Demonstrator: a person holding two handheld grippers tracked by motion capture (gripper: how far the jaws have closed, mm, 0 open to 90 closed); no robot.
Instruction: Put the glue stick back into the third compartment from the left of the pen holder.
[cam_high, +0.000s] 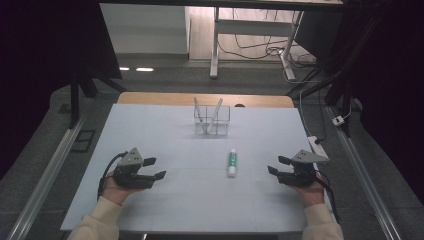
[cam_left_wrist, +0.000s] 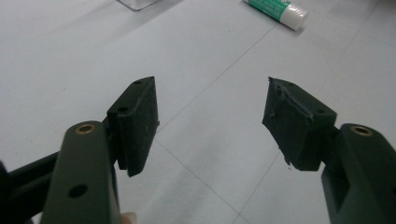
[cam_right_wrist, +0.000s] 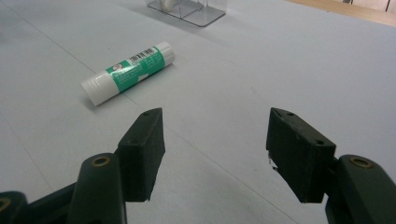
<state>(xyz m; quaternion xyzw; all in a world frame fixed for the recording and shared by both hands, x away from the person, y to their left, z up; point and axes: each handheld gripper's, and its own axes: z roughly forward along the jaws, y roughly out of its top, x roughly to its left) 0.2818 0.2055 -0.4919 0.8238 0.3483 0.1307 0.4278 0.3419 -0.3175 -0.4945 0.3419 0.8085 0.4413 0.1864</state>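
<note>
A green-and-white glue stick (cam_high: 232, 162) lies flat on the pale blue table top (cam_high: 165, 135), right of centre. It also appears at the top of the left gripper view (cam_left_wrist: 276, 8) and upper left of the right gripper view (cam_right_wrist: 128, 71). Behind it stands a clear plastic holder (cam_high: 212, 120) with two white pens leaning in it. My left gripper (cam_high: 155, 168) rests at the table's left, open and empty. At the right my right gripper (cam_high: 278, 165) is open too, nothing between its jaws, about a hand's width from the glue stick.
The holder's base edge shows at the top of the left gripper view (cam_left_wrist: 137, 3) and of the right gripper view (cam_right_wrist: 189, 10). A wooden strip (cam_high: 205, 99) borders the table's far edge. A power strip (cam_high: 317, 146) and cables lie off the right side.
</note>
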